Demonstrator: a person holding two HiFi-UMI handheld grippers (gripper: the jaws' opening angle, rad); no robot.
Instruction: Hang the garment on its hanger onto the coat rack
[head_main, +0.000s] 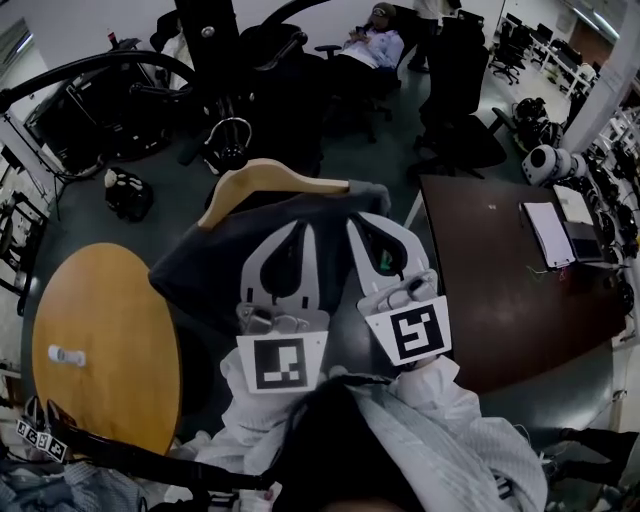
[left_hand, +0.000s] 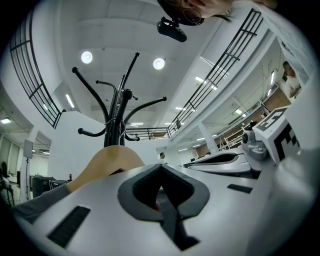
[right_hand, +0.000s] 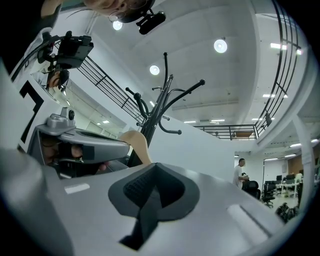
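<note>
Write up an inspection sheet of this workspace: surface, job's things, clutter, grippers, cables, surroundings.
surface: round wooden table at the left with a small white object on it; dark table at the right.
job's things: dark garment on its wooden hanger, held off the floor; black coat rack ahead; not yet hung.
clutter: laptop and paper on the dark table.
grippers: left gripper and right gripper side by side, jaws together, apparently pinching the garment.
cables: nothing seen.
surroundings: office chairs, a seated person.
</note>
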